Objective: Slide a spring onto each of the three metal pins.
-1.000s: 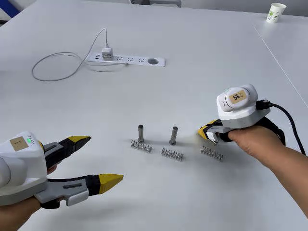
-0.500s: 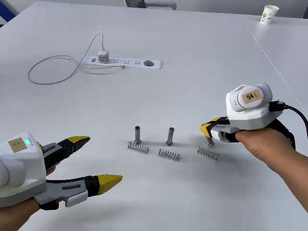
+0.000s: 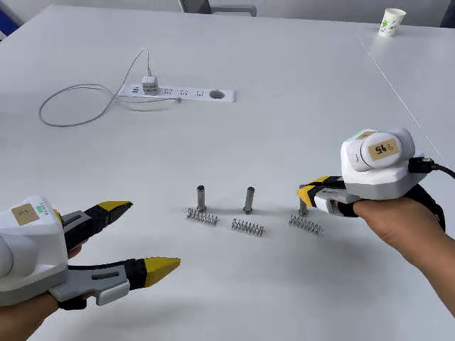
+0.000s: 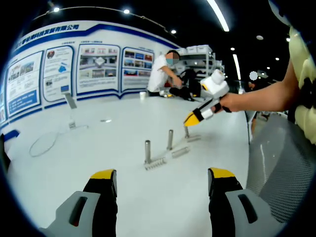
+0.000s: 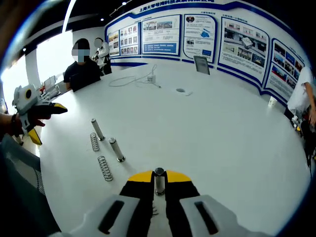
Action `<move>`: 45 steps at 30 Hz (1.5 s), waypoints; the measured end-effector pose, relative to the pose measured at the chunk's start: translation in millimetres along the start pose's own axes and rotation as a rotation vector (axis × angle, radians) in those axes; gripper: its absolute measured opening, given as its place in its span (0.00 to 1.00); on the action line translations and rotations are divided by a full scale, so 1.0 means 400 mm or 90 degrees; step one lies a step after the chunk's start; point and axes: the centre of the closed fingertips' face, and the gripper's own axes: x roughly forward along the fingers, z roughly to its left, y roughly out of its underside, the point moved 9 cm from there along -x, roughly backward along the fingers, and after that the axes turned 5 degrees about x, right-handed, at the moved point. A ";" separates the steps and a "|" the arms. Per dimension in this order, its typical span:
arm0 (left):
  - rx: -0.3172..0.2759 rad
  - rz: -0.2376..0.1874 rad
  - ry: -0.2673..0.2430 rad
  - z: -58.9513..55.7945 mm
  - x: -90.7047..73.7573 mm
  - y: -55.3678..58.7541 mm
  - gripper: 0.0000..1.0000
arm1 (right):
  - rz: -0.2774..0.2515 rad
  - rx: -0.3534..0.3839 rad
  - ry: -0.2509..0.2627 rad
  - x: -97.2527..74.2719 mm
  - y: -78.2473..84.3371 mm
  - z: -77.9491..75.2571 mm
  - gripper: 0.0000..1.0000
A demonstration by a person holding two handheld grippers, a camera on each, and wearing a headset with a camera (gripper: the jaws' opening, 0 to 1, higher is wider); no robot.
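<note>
Nothing threaded yet: springs lie before the middle pin; right gripper clamps the neighbouring pin, left gripper gapes wide.

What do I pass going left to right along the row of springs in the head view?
left claw → left spring → middle spring → right spring → hand. The right claw, shut on the right pin, overlaps the right spring, so it is left out.

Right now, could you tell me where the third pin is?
The third pin stands at the row's right end in the head view, clamped in the right gripper, just behind the rightmost spring.
</note>
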 end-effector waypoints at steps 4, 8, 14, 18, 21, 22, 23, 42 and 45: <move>0.000 -0.001 0.001 -0.002 0.001 0.001 0.77 | -0.002 0.004 0.003 -0.007 0.008 -0.001 0.09; 0.000 -0.001 0.002 -0.003 0.003 -0.001 0.77 | -0.002 0.017 0.004 -0.015 0.017 -0.002 0.09; 0.001 -0.002 0.004 -0.006 0.004 -0.002 0.77 | 0.002 0.023 0.005 -0.017 0.019 -0.007 0.09; 0.002 -0.001 0.004 -0.007 0.004 -0.002 0.77 | 0.003 0.016 0.004 -0.015 0.019 -0.003 0.10; 0.002 -0.001 0.003 -0.006 0.002 -0.002 0.77 | 0.001 0.017 0.003 -0.015 0.019 -0.006 0.10; 0.002 -0.001 0.003 -0.006 0.001 -0.002 0.77 | 0.001 0.015 0.004 -0.016 0.020 -0.007 0.10; 0.003 -0.001 0.002 -0.005 0.001 -0.001 0.77 | 0.000 0.015 0.004 -0.016 0.020 -0.007 0.11; 0.015 0.000 0.007 -0.006 0.002 -0.011 0.77 | -0.018 -0.018 -0.031 -0.057 0.050 -0.031 0.17; 0.015 -0.001 0.007 -0.006 0.001 -0.012 0.77 | -0.007 -0.027 -0.050 -0.057 0.063 -0.032 0.18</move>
